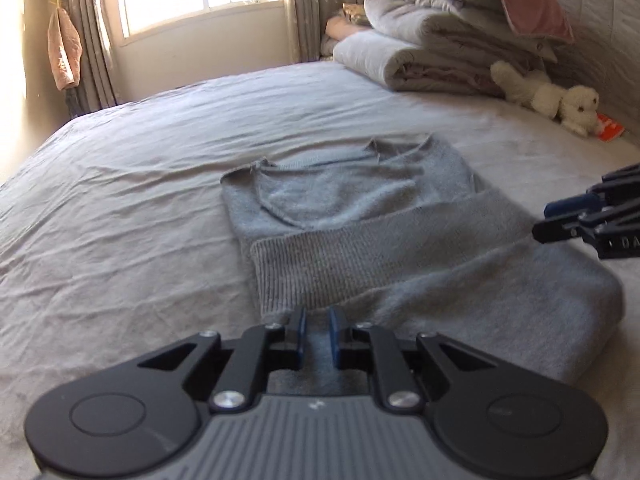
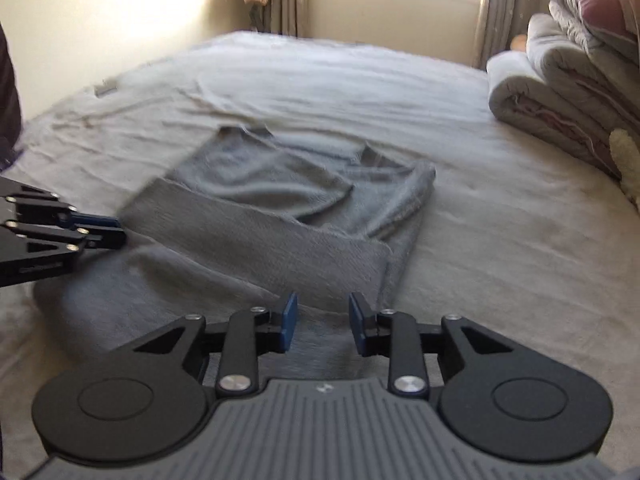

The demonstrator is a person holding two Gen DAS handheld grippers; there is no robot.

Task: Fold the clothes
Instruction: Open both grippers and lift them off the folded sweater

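A grey knitted sweater [image 1: 360,216] lies partly folded in the middle of the bed's pale wrinkled sheet [image 1: 120,200], its ribbed hem band turned up across the body, neckline toward the top of the frame. At the bottom centre of the left wrist view, the left tool [image 1: 317,332] has its blue pads drawn close with sweater fabric between them. In the right wrist view, the right tool [image 2: 323,322] sits at the bottom centre, its pads spread apart over the sweater's near edge. Folded grey quilts [image 1: 432,40] and a white plush toy [image 1: 560,100] sit upper right.
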